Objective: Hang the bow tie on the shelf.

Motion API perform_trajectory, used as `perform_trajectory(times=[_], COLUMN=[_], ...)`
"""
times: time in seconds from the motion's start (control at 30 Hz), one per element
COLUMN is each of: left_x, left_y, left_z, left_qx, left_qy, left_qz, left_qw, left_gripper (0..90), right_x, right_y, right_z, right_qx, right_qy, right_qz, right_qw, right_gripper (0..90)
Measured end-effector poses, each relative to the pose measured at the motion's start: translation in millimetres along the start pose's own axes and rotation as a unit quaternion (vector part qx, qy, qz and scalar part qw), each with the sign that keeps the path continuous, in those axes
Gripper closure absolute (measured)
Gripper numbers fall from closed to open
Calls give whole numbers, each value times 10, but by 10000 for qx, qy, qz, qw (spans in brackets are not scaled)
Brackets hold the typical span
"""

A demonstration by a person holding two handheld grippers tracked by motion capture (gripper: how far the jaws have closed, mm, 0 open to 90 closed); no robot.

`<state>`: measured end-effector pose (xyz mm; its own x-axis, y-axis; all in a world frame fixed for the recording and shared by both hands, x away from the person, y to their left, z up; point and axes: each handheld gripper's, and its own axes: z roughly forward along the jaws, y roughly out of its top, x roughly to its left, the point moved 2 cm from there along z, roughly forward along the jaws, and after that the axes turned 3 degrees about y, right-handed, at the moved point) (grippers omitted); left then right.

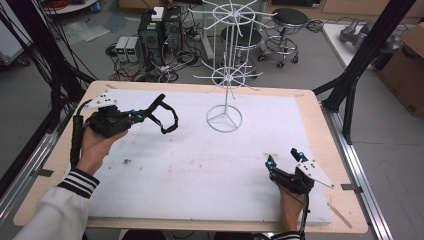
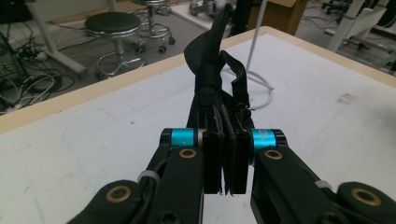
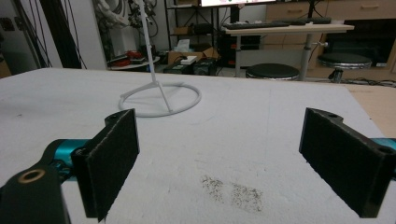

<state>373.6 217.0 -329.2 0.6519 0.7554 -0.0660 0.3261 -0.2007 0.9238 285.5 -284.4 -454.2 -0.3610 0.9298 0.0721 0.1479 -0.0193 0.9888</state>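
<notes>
The black strap [image 1: 162, 114] was held above the left part of the bench [image 1: 190, 165], pinched at one end and hanging out in a limp loop toward the white wire stand [image 1: 225, 75]. It was judged to be soft, light webbing that would sag and twist freely, not fragile and not slippery against padded jaws. A hold on a flat, doubled stretch near the end was thought best, since the free loop could then be opened over a wire arm of the stand.

The left tongs [image 1: 136, 116] were seen clamped on the strap: in the left gripper view the two jaws stood almost together, with folded layers of the strap [image 2: 219, 88] pressed between them and the rest rising beyond the tips. The left hand [image 1: 95, 145] was wrapped around the body of the tool.

The stand was placed near the middle of the far side of the bench, its ring base resting on the white surface.

The right tongs [image 1: 284, 159] were held low near the right front of the bench, jaws wide apart, nothing between them and nothing touched. A dark smudge [image 3: 231, 189] was noted on the surface just ahead of them.
</notes>
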Motion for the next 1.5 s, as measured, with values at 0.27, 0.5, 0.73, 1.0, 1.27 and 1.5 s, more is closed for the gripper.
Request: perform_trajectory(times=[0.27, 0.5, 0.73, 1.0, 1.27, 1.5], left_x=[-197, -349, -451, -515, -542, -522], left_y=[192, 341, 480, 572, 588, 580], left_z=[147, 272, 361, 476, 628, 762], left_qx=[-217, -385, -462, -522, -580, -591], left_qy=[-576, -792, -865, -870, -908, -871], left_qz=[42, 103, 193, 209, 113, 41], left_qw=[9981, 9961, 9950, 9946, 9941, 9944], left_gripper=[872, 872, 872, 872, 872, 872], right_x=[1, 2, -1, -3, 1, 0], right_y=[0, 0, 0, 1, 0, 0], right_z=[-1, -3, -2, -1, -3, -2], right_qx=[-5, -1, -4, -15, -6, -3], right_qy=[-11, 0, 4, 11, 4, -1], right_qz=[-13, 11, 3, -4, -5, 4], right_qw=[10000, 10000, 10000, 10000, 10000, 10000], right_gripper=[111, 111, 111, 111, 111, 111])
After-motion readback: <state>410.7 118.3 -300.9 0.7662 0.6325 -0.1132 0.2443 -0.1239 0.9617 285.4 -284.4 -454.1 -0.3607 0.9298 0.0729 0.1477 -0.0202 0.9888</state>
